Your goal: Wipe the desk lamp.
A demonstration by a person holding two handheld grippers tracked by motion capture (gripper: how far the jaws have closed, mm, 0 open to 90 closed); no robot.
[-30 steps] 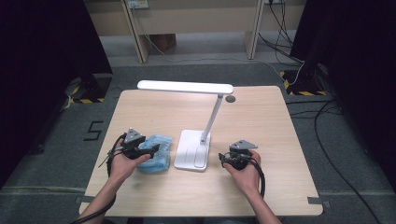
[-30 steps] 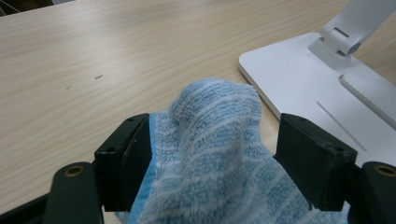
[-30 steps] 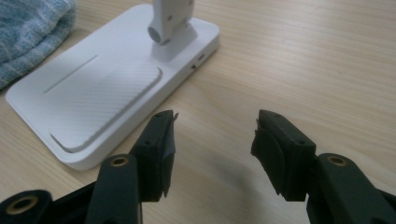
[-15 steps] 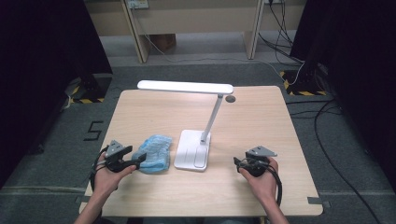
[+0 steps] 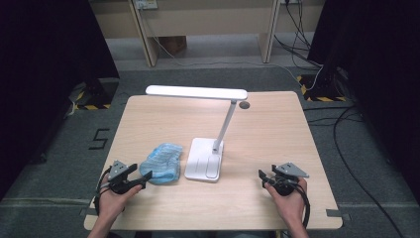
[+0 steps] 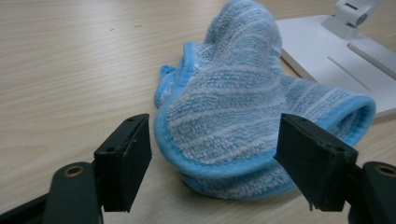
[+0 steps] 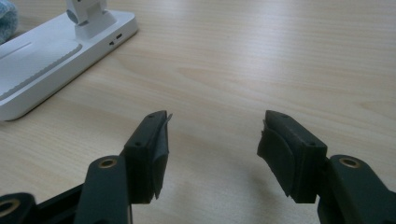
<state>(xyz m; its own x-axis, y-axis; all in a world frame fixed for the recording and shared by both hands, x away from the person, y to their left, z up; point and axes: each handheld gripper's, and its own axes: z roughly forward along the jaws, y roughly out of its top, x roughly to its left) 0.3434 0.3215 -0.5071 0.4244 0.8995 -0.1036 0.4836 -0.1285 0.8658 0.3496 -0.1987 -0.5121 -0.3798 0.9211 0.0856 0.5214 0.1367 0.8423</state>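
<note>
Left gripper (image 5: 144,177) jaws apart, blue cloth (image 5: 161,163) just ahead, unclamped. Right gripper (image 5: 264,177) jaws just opening, nothing between. White desk lamp (image 5: 204,158) base between grippers, beside cloth.

The cloth (image 5: 161,162) is lying crumpled on the table, touching or just beside the lamp base's left edge. It is light blue terry with paler stripes and a brighter blue hem, and it is bunching into a soft mound of folds. In the left gripper view the cloth (image 6: 243,112) is sitting with its hemmed edge curling nearest the camera.
</note>
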